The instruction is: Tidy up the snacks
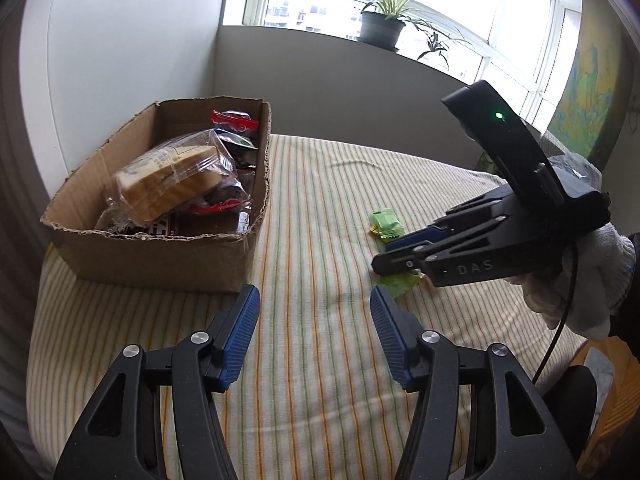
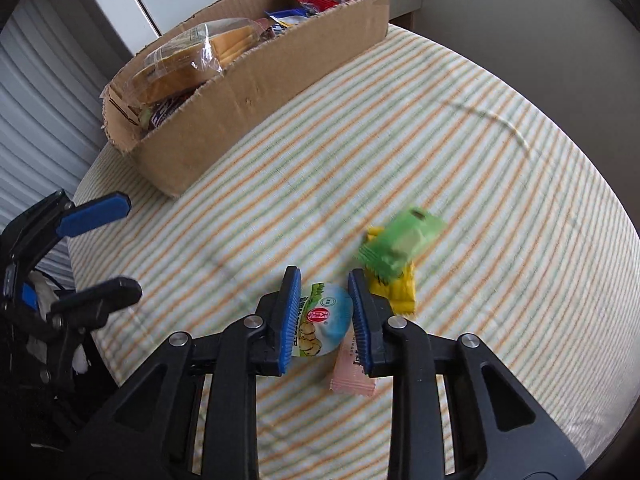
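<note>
A round snack cup (image 2: 325,322) with a printed lid lies on the striped cloth (image 2: 440,140), clamped between the blue pads of the right gripper (image 2: 325,316). Just beside it lie a pink packet (image 2: 349,376), a yellow packet (image 2: 394,290) and a green packet (image 2: 400,242), the green one atop the yellow. The left gripper (image 1: 315,312) hangs half open, empty, near the cardboard box (image 1: 160,260) of snacks, with bagged bread (image 1: 176,184) on top.

Striped cloth (image 1: 320,208) on tbl; potted plant (image 1: 380,24) on windowsill; maybe painting (image 1: 584,92) at right.
</note>
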The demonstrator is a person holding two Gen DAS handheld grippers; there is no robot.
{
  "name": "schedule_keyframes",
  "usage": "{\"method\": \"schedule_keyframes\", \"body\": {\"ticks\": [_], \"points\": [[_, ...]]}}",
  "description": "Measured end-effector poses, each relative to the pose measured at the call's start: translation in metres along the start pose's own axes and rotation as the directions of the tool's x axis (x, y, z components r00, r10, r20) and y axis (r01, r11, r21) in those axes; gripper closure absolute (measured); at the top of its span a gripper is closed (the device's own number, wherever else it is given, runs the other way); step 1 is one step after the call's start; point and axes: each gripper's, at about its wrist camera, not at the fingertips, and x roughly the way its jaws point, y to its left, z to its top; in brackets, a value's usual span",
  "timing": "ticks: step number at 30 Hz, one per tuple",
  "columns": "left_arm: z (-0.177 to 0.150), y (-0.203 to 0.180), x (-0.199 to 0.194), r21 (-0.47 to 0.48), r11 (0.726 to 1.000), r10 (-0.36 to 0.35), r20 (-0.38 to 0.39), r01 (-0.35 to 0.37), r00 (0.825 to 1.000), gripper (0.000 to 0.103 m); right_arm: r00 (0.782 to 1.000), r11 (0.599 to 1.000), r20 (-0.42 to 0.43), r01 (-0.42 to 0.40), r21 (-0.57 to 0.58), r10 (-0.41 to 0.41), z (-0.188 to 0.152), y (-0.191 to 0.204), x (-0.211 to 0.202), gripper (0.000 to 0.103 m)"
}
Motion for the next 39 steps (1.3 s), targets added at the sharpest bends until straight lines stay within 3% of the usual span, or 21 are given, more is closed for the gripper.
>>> {"method": "schedule_keyframes", "body": {"ticks": [7,12,18,20,28,39], "points": [[0.0,-0.019,0.009,0.044,0.999,-0.008,-0.025,0.009,1.0,0.046,0.999,0.991,0.015,0.038,0.125,-0.041,-0.048,-0.048,-0.026,0.077],[0.006,-0.033,0.021,0.067,0.998,-0.014,-0.054,0.017,0.998,0.05,0.991,0.973,0.026,0.123,0.193,-0.13,-0.064,-0.077,-0.035,0.077],[0.009,-0.037,0.034,0.068,0.998,0.004,-0.084,0.002,0.996,0.051,0.989,0.953,0.128,0.034,0.302,-0.076,-0.078,-0.104,-0.069,0.077],[0.009,-0.039,0.036,0.073,0.997,0.001,-0.088,0.005,0.996,0.053,0.986,0.95,0.156,0.005,0.314,-0.057,-0.084,-0.1,-0.08,0.077],[0.015,-0.059,0.045,0.117,0.993,-0.012,-0.099,0.024,0.995,0.058,0.985,0.956,0.119,0.088,0.28,-0.126,-0.107,-0.086,-0.083,0.077],[0.016,-0.067,0.05,0.125,0.992,-0.014,-0.091,0.026,0.996,0.058,0.987,0.969,0.141,0.046,0.245,-0.082,-0.08,-0.08,-0.064,0.078]]}}
